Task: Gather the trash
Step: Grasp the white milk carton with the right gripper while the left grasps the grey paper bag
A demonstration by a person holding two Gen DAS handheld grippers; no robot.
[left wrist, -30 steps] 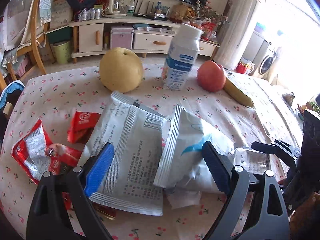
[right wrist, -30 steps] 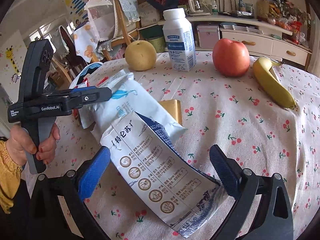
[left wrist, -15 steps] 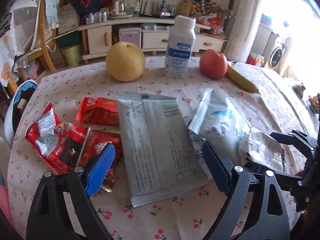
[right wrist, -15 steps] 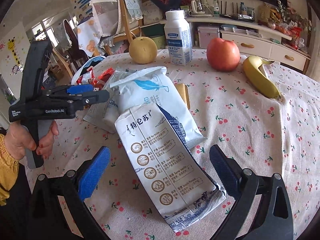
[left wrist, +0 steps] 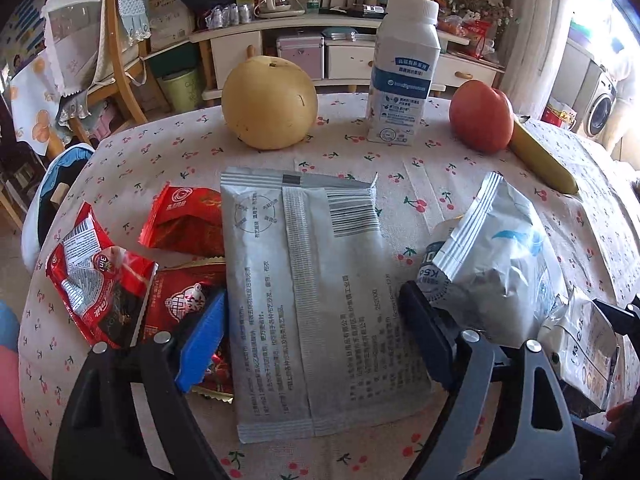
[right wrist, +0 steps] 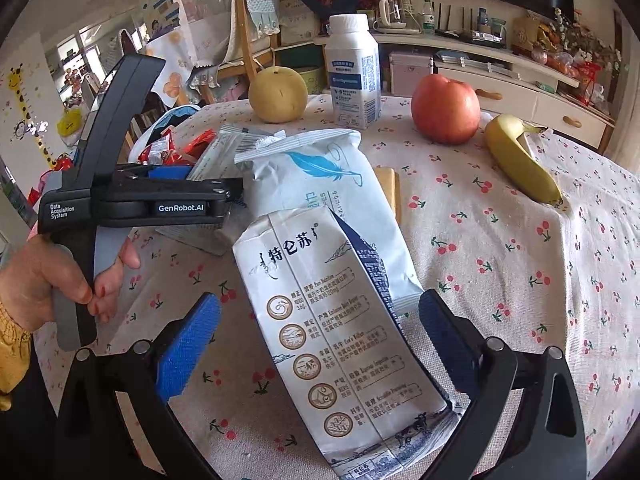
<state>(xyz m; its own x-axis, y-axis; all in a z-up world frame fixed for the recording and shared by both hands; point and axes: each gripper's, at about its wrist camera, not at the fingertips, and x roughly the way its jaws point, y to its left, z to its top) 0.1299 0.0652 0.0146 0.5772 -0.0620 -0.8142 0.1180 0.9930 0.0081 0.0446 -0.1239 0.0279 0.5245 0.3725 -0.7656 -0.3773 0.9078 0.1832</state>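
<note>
A flat grey packet (left wrist: pixel 312 300) lies seam side up on the cherry-print tablecloth (left wrist: pixel 440 184). My left gripper (left wrist: pixel 312 340) straddles it, and its jaws are closing with the packet between them, the pads at its two long edges. Red snack wrappers (left wrist: pixel 100 280) lie to its left. A white wipes pack with a blue feather (left wrist: pixel 500 256) lies to its right. In the right wrist view a white milk pouch (right wrist: pixel 340 320) lies between the fingers of my right gripper (right wrist: pixel 316 344), which is open and clear of the pouch's sides. The wipes pack (right wrist: pixel 320 176) sits just beyond.
At the far side of the table stand a pear (left wrist: pixel 270 104), a milk bottle (left wrist: pixel 404 76), an apple (left wrist: pixel 480 116) and a banana (left wrist: pixel 540 160). A person's hand (right wrist: pixel 72 280) holds the left gripper. A wooden chair (left wrist: pixel 116 60) stands beyond the table's left edge.
The left gripper has swung and dropped so the grey packet now lies squarely between its fingers, and those fingers have narrowed. The right gripper has barely moved.
</note>
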